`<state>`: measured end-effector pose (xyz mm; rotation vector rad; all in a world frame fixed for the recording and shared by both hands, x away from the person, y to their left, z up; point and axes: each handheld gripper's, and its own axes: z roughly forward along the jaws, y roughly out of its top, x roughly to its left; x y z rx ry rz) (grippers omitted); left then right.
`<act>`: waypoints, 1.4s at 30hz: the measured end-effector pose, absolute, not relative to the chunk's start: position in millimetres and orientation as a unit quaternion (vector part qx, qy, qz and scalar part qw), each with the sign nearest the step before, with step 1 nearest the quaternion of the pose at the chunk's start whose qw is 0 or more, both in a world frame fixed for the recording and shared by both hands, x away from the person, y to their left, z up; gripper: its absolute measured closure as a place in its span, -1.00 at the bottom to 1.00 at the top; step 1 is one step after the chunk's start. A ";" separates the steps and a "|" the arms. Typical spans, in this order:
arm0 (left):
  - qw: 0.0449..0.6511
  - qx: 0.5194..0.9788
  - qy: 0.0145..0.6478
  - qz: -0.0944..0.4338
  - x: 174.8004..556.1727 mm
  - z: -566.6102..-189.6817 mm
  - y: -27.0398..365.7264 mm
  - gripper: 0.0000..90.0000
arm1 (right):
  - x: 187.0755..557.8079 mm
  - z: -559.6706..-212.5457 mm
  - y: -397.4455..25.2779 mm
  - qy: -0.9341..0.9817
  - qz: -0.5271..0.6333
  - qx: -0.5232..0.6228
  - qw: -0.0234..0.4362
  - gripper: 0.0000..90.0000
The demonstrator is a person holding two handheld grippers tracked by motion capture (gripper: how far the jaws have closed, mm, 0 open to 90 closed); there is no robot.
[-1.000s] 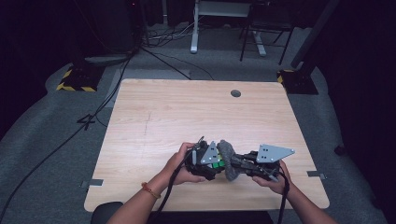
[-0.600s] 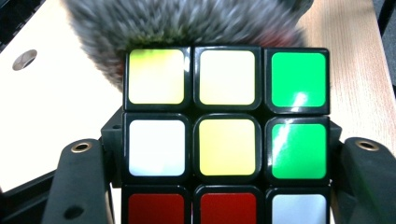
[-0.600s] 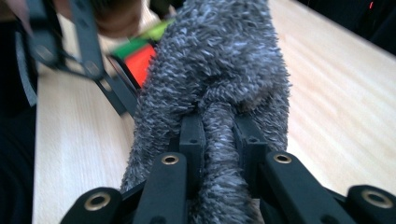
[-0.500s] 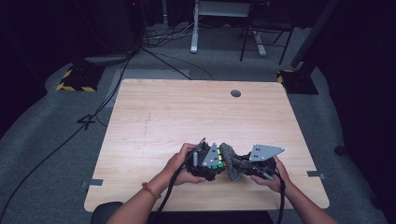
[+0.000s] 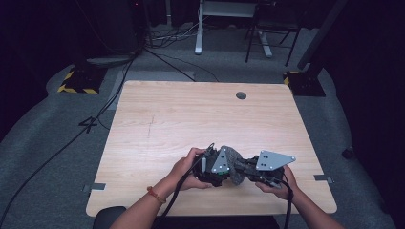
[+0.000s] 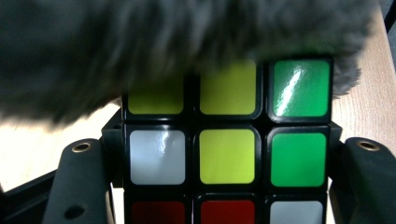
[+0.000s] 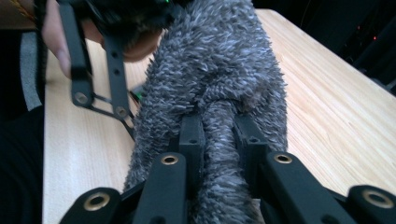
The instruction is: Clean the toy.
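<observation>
Gripping a puzzle cube [image 6: 227, 154] between its jaws, the left claw [image 5: 216, 167] meets the right claw [image 5: 241, 168] low over the counter [image 5: 200, 119]. The right claw's own view shows it clamped on a grey fuzzy cloth [image 7: 219, 93] draped over the cube's far edge.

Since a second ago the right tongs [image 5: 241, 168] sit closer to the left tongs [image 5: 216, 167], so the gap between the two hands is smaller. The grey cloth [image 5: 233, 163] pinched in the right tongs now presses against the cube [image 6: 227, 154] held by the left tongs, more bunched between them. The pair also sits slightly nearer the front edge of the surface [image 5: 191, 114].
</observation>
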<state>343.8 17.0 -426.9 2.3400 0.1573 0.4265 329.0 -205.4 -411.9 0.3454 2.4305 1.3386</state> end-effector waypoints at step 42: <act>0.419 0.893 0.058 0.157 342.2 -415.8 27.7 -0.26 | 348.6 -436.4 -213.8 0.856 0.477 0.160 0.116 0.73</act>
